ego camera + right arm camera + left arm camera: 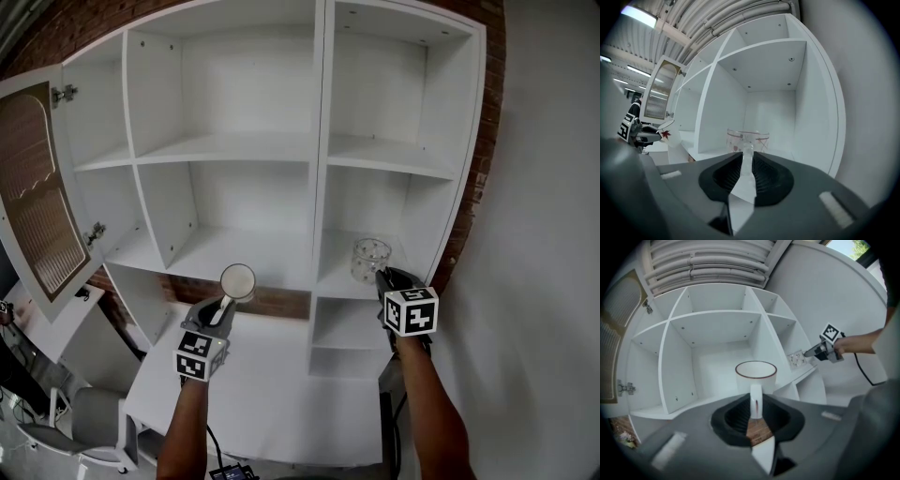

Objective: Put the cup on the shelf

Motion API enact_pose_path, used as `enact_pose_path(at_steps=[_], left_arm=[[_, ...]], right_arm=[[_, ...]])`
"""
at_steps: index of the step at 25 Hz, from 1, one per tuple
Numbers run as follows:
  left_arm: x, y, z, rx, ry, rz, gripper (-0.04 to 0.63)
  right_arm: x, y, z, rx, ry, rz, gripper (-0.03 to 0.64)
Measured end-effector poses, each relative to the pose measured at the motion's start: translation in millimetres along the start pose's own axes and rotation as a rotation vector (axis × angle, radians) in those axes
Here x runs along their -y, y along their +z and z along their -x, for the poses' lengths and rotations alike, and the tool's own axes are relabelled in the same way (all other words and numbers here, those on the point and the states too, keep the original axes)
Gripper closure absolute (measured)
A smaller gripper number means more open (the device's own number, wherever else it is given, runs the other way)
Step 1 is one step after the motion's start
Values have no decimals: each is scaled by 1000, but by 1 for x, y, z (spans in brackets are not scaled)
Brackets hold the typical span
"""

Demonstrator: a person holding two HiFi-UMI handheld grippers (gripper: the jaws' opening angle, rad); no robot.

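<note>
White shelf unit point(225, 150), brick wall point(272, 302) behind.
Left hand-held gripper point(225, 306), level, clamps mug point(238, 280) by handle; right hand-held gripper point(382, 277), three o'clock, pinches glass cup point(369, 259) by handle.

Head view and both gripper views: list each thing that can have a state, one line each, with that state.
Mug: in the air, upright, held by its handle.
Left claw: shut on the mug.
Glass cup: standing upright on the shelf.
Right claw: jaws around the glass cup's handle; grip unclear.
Cabinet door: open.
</note>
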State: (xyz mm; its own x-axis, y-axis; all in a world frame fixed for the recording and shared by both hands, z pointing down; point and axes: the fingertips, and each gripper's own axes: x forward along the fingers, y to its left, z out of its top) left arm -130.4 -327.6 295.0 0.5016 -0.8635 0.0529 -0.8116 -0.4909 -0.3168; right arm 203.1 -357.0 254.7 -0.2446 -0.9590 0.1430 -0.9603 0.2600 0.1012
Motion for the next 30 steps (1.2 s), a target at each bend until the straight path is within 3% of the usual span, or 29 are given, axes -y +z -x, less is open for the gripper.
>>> enact_pose_path(at_steps=[8, 20, 30], left_arm=[[-8, 13, -19, 4, -20, 27, 535], [-18, 31, -47, 8, -50, 86, 534], [-22, 31, -71, -29, -86, 94, 532]], right_arm=[[10, 16, 0, 84, -28, 34, 487], [3, 44, 53, 242, -34, 48, 480], [-18, 11, 103, 275, -52, 48, 480]])
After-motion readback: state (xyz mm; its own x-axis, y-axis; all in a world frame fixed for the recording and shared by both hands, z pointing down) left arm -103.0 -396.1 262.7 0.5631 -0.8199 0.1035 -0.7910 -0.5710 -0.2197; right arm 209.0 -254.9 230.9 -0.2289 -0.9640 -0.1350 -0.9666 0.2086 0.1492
